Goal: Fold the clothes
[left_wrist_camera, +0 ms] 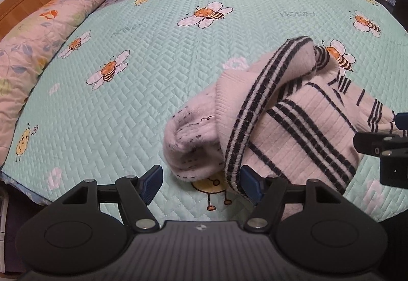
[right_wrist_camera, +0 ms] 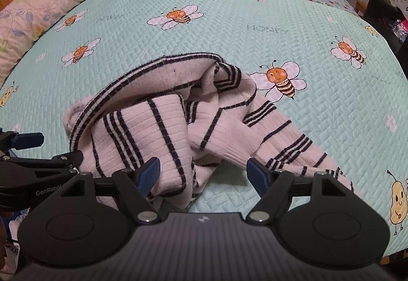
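Striped sweater [right_wrist_camera: 178,123] lies crumpled on the near part of the bed [left_wrist_camera: 153,56].
Both left tongs [left_wrist_camera: 201,185] and right tongs [right_wrist_camera: 204,175] hang released, grasping nothing; best to pinch the hem corners and spread it flat first.

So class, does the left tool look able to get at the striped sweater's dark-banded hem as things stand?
Probably yes. The left tool is open, and the striped sweater lies bunched on the bee quilt with its banded hem right beside one pad. Nothing stands between them.
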`<act>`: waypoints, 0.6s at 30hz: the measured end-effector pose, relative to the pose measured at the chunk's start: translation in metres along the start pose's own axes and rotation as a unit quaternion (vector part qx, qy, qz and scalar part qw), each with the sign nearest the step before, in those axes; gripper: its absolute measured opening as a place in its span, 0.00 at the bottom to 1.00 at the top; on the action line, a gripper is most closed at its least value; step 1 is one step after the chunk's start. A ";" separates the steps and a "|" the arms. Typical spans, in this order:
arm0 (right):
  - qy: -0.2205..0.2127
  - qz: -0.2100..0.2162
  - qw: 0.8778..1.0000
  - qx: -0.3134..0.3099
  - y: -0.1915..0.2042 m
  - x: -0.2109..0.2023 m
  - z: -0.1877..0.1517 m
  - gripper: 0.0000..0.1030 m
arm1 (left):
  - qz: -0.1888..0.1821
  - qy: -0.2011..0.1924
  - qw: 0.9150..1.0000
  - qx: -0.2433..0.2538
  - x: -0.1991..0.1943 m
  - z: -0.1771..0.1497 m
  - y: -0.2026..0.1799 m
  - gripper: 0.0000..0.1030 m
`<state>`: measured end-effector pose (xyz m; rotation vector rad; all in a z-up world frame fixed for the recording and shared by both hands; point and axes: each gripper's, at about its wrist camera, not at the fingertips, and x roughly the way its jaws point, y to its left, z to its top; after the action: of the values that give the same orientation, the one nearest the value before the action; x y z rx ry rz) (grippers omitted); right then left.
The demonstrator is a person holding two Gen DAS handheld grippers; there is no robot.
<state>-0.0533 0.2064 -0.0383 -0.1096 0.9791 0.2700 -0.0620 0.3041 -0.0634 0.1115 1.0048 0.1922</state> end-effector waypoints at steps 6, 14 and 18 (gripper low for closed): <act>0.005 -0.002 1.000 -0.004 0.001 0.001 0.000 0.73 | 0.001 0.003 1.000 0.007 0.001 -0.001 -0.003 0.67; 0.003 0.000 1.000 0.002 -0.003 0.000 -0.001 0.73 | 0.004 0.006 1.000 0.017 0.002 -0.001 -0.008 0.67; 0.005 0.002 1.000 0.005 -0.005 0.001 -0.002 0.73 | 0.002 0.009 1.000 0.017 0.003 -0.001 -0.009 0.67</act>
<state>-0.0527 0.2016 -0.0402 -0.0996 0.9900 0.2675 -0.0607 0.2956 -0.0683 0.1433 1.0260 0.1808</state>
